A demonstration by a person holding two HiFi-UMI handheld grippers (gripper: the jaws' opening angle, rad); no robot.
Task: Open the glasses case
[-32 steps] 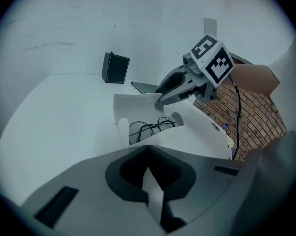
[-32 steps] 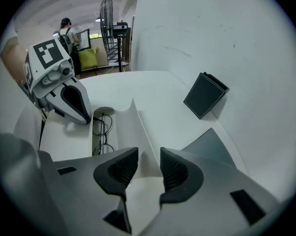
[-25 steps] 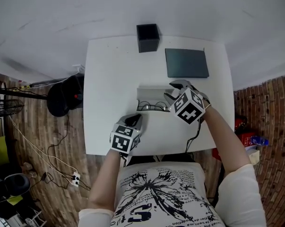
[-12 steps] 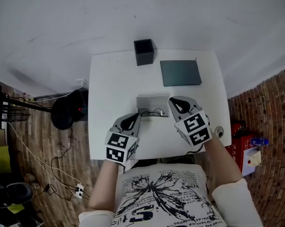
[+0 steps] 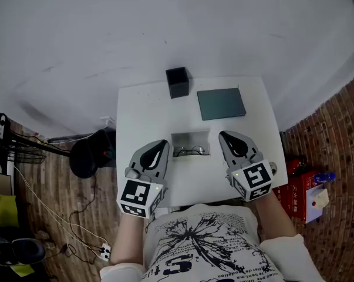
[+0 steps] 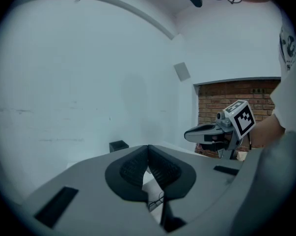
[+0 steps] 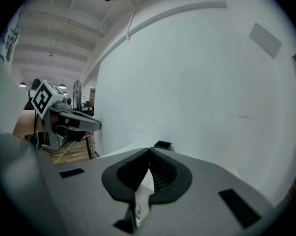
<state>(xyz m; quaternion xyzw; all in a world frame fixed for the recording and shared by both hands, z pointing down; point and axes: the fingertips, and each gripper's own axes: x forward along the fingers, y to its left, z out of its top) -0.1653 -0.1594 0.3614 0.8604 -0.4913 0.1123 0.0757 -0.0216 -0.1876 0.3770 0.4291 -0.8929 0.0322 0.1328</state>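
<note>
The grey glasses case [image 5: 190, 139] lies open in the middle of the white table [image 5: 141, 107], with a pair of thin-framed glasses [image 5: 191, 151] in it. Both grippers hang raised above the table's near edge, one on each side of the case and apart from it. My left gripper [image 5: 161, 146] is shut and holds nothing; its pads meet in the left gripper view [image 6: 148, 151]. My right gripper [image 5: 229, 138] is shut and empty too [image 7: 148, 154]. Under the shut jaws, part of the glasses [image 6: 158, 198] shows.
A small black box [image 5: 177, 82] stands at the table's far edge, and a flat dark slab [image 5: 221, 103] lies to its right. A dark stool [image 5: 90, 155] and cables lie on the wood floor at the left, red items [image 5: 300, 187] at the right.
Both grippers have risen and drawn back from the case toward the person. The right gripper, which was at the case with jaws apart, is now shut and empty. The case stays open.
</note>
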